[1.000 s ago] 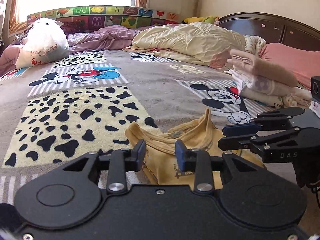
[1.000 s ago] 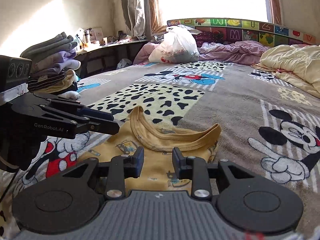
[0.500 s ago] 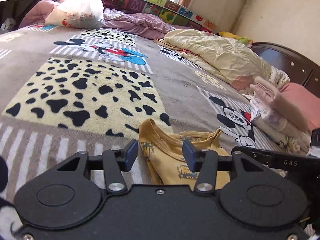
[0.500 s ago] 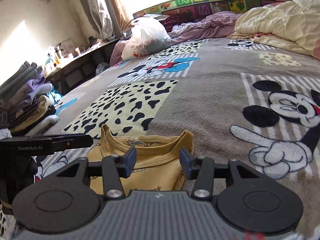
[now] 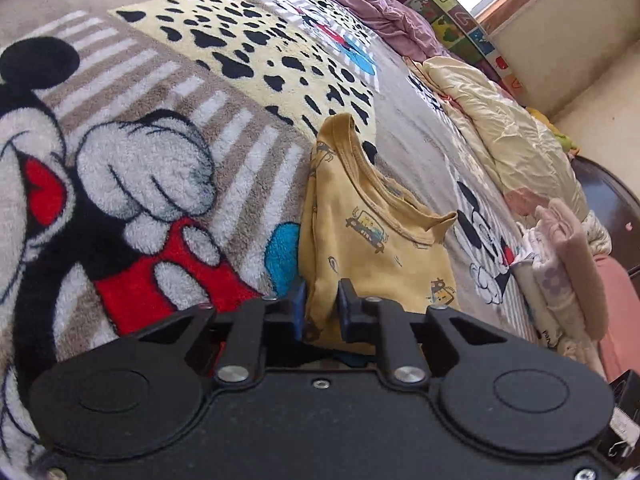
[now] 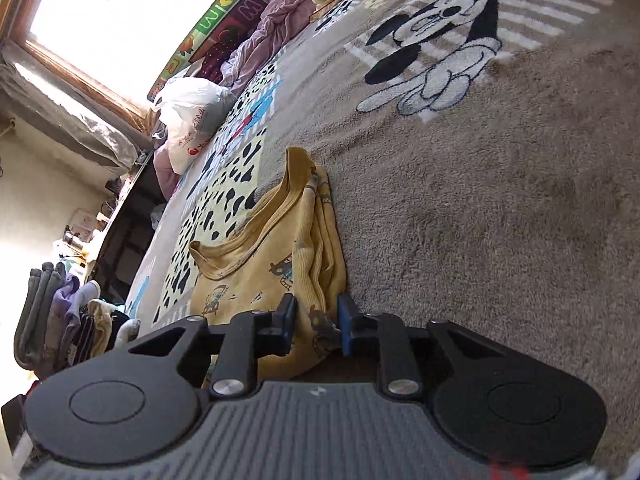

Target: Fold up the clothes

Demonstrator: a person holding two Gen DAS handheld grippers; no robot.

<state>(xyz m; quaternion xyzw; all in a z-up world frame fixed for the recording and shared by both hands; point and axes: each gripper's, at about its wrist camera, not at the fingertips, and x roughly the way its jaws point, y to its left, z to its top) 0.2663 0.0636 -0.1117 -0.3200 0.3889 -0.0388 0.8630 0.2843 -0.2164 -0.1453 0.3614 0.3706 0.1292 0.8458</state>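
A small yellow shirt [image 5: 372, 248] with little car prints lies folded on the cartoon-mouse blanket [image 5: 140, 100], its neckline pointing away from me. My left gripper [image 5: 321, 312] is rolled sideways, its blue-padded fingers pinching the shirt's near left edge. In the right wrist view the same shirt [image 6: 272, 264] shows its layered right edge. My right gripper [image 6: 316, 324], also rolled over, is shut on the bunched fabric at that near corner. The shirt's lower hem is hidden behind both gripper bodies.
A stack of folded pale clothes [image 5: 560, 264] sits to the right by the dark headboard [image 5: 612, 192], with a cream quilt [image 5: 500, 136] beyond. Left of the bed are another folded pile [image 6: 56, 312] and a white plastic bag [image 6: 192, 116].
Both grippers dropped low to the blanket, rolled sideways and closed from open onto the shirt's near corners. The left no longer sees the right gripper's fingers.
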